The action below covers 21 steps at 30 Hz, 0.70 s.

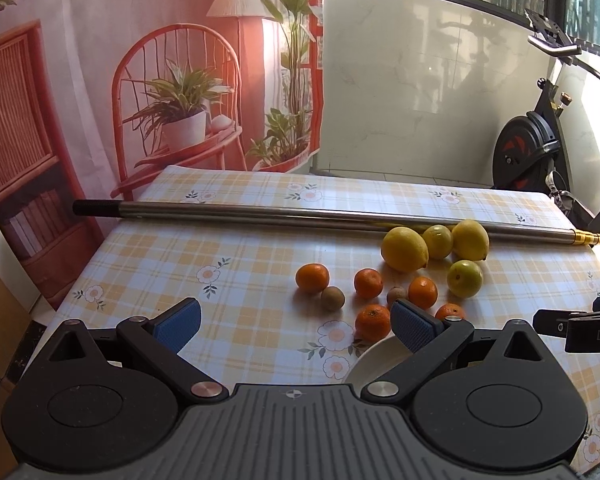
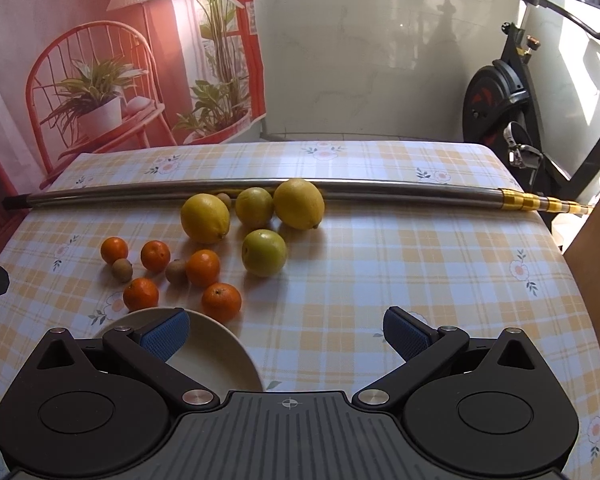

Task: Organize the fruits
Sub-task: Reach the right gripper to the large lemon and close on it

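Checked yellow-and-white cloth with flower prints covers the counter (image 2: 380, 248). Behind it hang a printed backdrop (image 1: 100, 80) of a red chair and plants, and a pale wall; an exercise bike (image 2: 512, 100) stands at the right.

A metal pole (image 2: 360, 188) lies across the far side of the counter. Just in front of it sit 2 lemons (image 2: 205, 218) with a smaller yellow-green fruit between them, the right lemon touching the pole. 1 green-yellow round fruit (image 2: 264, 252) sits just nearer. Left of it, 5 mandarins (image 2: 221, 301) and 2 small brown fruits (image 2: 122, 269) form a loose cluster; a 3rd brown fruit shows partly behind the left lemon.

A white plate (image 2: 220, 356) lies at the near edge, just beside the nearest mandarins and holding no fruit.

Left gripper (image 1: 296, 328): released, jaws spread wide, nothing between them, hovering above the counter left of the plate, with its right finger over the plate rim.

Right gripper (image 2: 286, 334): released, jaws spread wide, nothing held, with its left finger over the plate.
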{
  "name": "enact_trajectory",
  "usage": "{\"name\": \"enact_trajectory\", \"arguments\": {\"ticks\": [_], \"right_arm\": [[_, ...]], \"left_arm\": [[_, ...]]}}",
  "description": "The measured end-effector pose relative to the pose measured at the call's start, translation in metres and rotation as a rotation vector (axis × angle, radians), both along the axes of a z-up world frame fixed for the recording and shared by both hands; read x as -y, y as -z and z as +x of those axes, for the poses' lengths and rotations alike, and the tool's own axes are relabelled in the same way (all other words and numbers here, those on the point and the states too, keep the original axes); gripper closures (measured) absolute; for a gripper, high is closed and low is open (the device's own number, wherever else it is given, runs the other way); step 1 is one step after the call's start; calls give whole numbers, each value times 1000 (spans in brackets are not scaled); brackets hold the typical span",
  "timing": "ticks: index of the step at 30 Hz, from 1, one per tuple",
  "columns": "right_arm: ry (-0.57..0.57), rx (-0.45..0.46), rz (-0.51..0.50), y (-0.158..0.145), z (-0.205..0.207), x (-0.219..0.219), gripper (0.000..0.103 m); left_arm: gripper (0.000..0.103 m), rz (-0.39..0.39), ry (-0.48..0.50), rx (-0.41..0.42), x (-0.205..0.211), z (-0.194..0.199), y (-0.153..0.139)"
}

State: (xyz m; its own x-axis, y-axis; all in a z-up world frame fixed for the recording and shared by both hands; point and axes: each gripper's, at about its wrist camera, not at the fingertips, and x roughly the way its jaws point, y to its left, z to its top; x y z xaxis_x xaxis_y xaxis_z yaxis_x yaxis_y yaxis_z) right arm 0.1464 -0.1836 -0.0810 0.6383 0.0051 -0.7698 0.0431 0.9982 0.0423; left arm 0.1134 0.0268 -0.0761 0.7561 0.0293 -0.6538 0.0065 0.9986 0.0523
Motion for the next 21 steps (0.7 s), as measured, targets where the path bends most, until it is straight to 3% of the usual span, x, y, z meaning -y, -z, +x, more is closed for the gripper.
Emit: {"name": "enact_trajectory", "arguments": {"ticks": [7, 14, 21], "right_arm": [[-22, 31, -25, -1, 33, 12, 0], [-31, 42, 74, 14, 63, 33, 0], [-85, 153, -33, 27, 74, 32, 0]], "left_arm": [[1, -40, -1, 79, -19, 21, -8], [1, -96, 55, 87, -28, 47, 1], [2, -105, 74, 100, -31, 65, 21]]}}
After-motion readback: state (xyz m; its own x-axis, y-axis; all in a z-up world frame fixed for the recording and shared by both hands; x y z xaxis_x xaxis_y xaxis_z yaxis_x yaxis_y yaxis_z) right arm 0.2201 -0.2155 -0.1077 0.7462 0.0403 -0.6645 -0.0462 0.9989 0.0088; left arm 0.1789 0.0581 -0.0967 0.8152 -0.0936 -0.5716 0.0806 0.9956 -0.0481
